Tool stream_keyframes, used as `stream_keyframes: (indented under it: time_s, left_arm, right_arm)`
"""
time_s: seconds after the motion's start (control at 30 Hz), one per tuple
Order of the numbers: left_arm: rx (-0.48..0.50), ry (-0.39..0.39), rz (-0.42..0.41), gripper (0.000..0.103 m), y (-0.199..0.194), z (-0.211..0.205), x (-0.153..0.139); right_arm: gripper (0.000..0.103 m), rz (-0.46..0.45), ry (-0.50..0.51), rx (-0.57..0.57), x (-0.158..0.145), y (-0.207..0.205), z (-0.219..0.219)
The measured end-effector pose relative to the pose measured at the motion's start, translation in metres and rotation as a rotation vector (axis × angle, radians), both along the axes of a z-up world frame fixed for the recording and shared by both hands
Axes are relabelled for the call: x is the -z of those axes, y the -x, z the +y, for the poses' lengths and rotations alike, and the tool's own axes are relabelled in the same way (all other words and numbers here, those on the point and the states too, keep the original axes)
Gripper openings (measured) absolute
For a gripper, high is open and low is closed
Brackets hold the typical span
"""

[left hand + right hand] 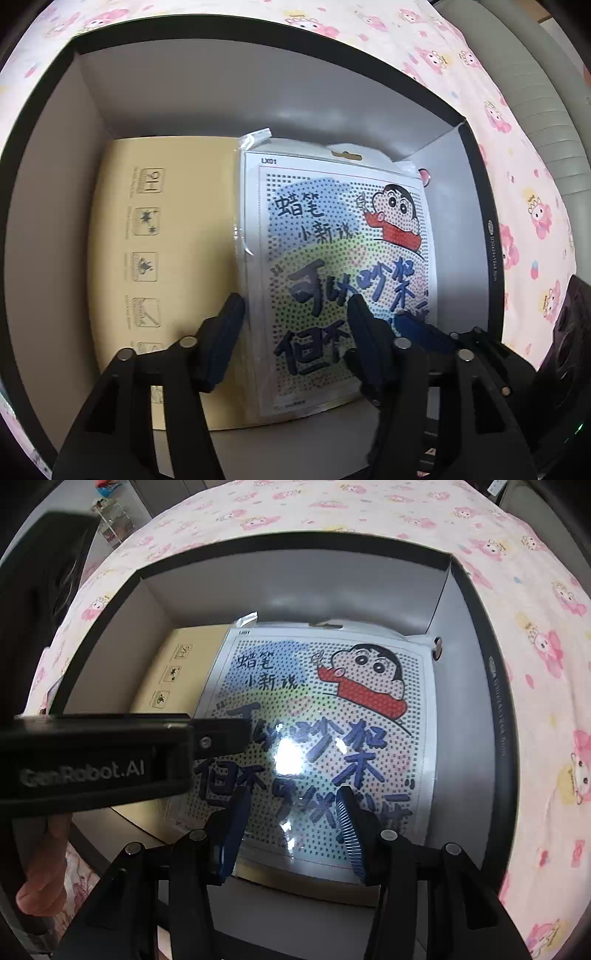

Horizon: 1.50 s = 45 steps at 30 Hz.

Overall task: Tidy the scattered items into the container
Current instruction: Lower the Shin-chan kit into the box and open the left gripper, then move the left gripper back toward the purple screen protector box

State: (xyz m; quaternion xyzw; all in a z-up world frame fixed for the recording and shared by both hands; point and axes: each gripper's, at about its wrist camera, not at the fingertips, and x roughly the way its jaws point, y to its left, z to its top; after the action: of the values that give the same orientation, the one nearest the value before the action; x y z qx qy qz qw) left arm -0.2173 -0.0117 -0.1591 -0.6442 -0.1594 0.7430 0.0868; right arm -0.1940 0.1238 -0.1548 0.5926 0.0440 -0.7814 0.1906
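Observation:
A dark-rimmed box (491,229) with pale grey inner walls sits on the pink cartoon bedsheet; it also shows in the right wrist view (495,701). Inside lie a flat beige carton (166,236) (173,664) and, on top of it, a plastic-wrapped cartoon dot-art sheet (332,236) (317,709). My left gripper (295,306) hovers open over the sheet's lower left part. My right gripper (291,801) hovers open over the sheet's lower edge. Neither holds anything. The left gripper's body (96,757) crosses the right wrist view from the left.
The pink patterned bedsheet (535,664) surrounds the box. A grey padded surface (535,110) lies at the far right of the left wrist view. A small pink item (424,175) peeks out behind the sheet's top right corner.

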Motion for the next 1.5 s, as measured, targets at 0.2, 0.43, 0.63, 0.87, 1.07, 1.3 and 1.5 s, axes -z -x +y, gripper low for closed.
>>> stream_keyframes:
  time_s: [0.2, 0.43, 0.63, 0.87, 1.07, 1.3, 1.5]
  left_arm:
    - [-0.044, -0.015, 0.127, 0.059, -0.021, -0.011, -0.021]
    - [-0.057, 0.07, 0.451, 0.066, -0.076, -0.011, -0.087]
    - [-0.055, 0.102, 0.55, 0.074, -0.096, 0.004, -0.115]
    - [-0.018, 0.111, 0.58, 0.073, -0.133, 0.004, -0.121]
    - [-0.037, 0.09, 0.556, 0.073, -0.153, -0.016, -0.125]
    - [-0.095, 0.09, 0.542, 0.073, -0.176, -0.062, -0.123]
    - [-0.153, 0.117, 0.533, 0.073, -0.196, -0.101, -0.121]
  right_arm:
    - [0.045, -0.037, 0.139, 0.102, -0.006, 0.01, 0.017]
    - [0.048, 0.128, 0.168, 0.235, -0.048, -0.029, 0.038]
    - [0.061, 0.283, 0.157, 0.383, -0.096, -0.075, 0.055]
    - [0.067, 0.397, 0.1, 0.362, -0.141, -0.118, 0.056]
    - [0.067, 0.391, 0.101, 0.325, -0.147, -0.131, 0.035]
    - [0.067, 0.395, 0.086, 0.222, -0.153, -0.147, -0.013]
    - [0.067, 0.395, 0.08, 0.118, -0.153, -0.153, -0.06]
